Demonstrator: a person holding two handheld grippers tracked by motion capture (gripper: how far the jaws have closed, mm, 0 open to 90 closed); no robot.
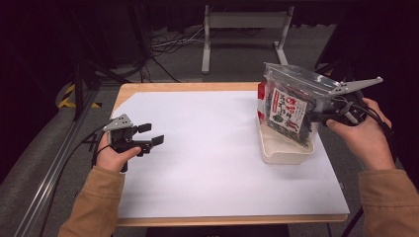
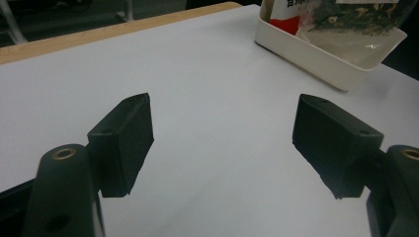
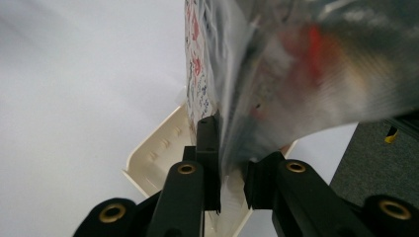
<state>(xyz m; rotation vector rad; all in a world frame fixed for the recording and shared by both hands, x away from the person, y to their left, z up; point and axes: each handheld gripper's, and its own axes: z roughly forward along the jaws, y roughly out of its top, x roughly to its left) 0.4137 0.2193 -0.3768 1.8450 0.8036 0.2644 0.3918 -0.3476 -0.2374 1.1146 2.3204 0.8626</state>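
Observation:
A clear plastic snack bag [image 1: 286, 106] with a red and white label and dark contents hangs tilted over a white tray [image 1: 282, 148] at the table's right side. My right gripper [image 1: 316, 117] is shut on the bag's right edge; in the right gripper view the bag [image 3: 276, 84] runs up from between the jaws, with the tray [image 3: 158, 153] below. The bag's lower part reaches into the tray. My left gripper [image 1: 150, 134] is held open above the white sheet at the left, nothing between its fingers [image 2: 123, 143]. In the left gripper view the tray [image 2: 316, 54] sits far right.
A white sheet [image 1: 207, 148] covers most of the wooden table [image 1: 148, 87]. A white frame leg [image 1: 205, 44] and cables lie on the floor beyond the far edge. A metal rail [image 1: 54, 163] runs along the left side.

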